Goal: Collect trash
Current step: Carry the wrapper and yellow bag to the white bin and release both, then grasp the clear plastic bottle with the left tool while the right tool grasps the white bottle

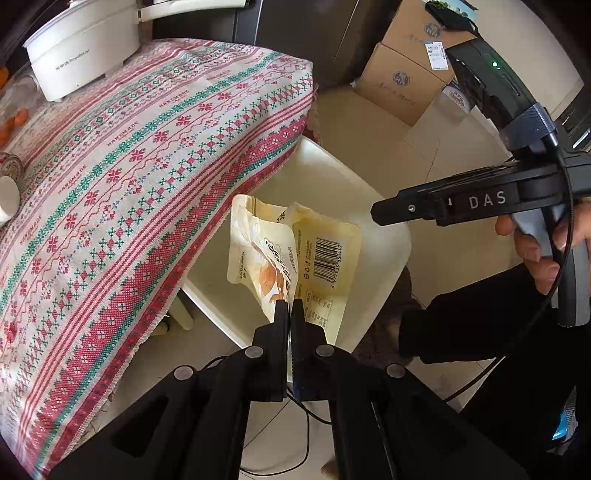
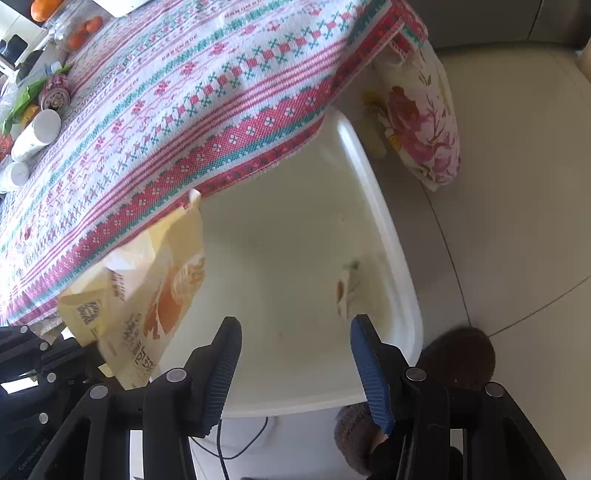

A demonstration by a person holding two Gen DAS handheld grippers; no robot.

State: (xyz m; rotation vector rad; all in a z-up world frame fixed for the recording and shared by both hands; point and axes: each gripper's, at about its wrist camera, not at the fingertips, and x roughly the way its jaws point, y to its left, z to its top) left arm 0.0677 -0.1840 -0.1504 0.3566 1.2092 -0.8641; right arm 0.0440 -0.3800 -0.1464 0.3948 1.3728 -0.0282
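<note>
My left gripper point(image 1: 290, 306) is shut on the lower edge of cream snack wrappers: one with a food picture point(image 1: 258, 258) and one showing a barcode point(image 1: 327, 251). They hang over the white bin point(image 1: 388, 236) beside the table. In the right wrist view the same wrappers point(image 2: 147, 295) hang at the left, over the bin point(image 2: 369, 166). My right gripper point(image 2: 295, 325) is open above the bin with nothing between its blue pads point(image 2: 369, 369). A small wrapper point(image 2: 345, 288) lies against the bin's inner wall near the right finger. In the left wrist view the right gripper point(image 1: 375, 212) shows from the side.
The patterned tablecloth point(image 1: 129, 166) overhangs the bin's far side. A white cooker point(image 1: 81, 48), cups point(image 2: 37, 133) and oranges point(image 2: 85, 31) stand on the table. Cardboard boxes point(image 1: 402, 81) sit on the floor. A floral bag point(image 2: 424, 110) hangs from the table corner. Brown slippers point(image 2: 458, 354) are by the bin.
</note>
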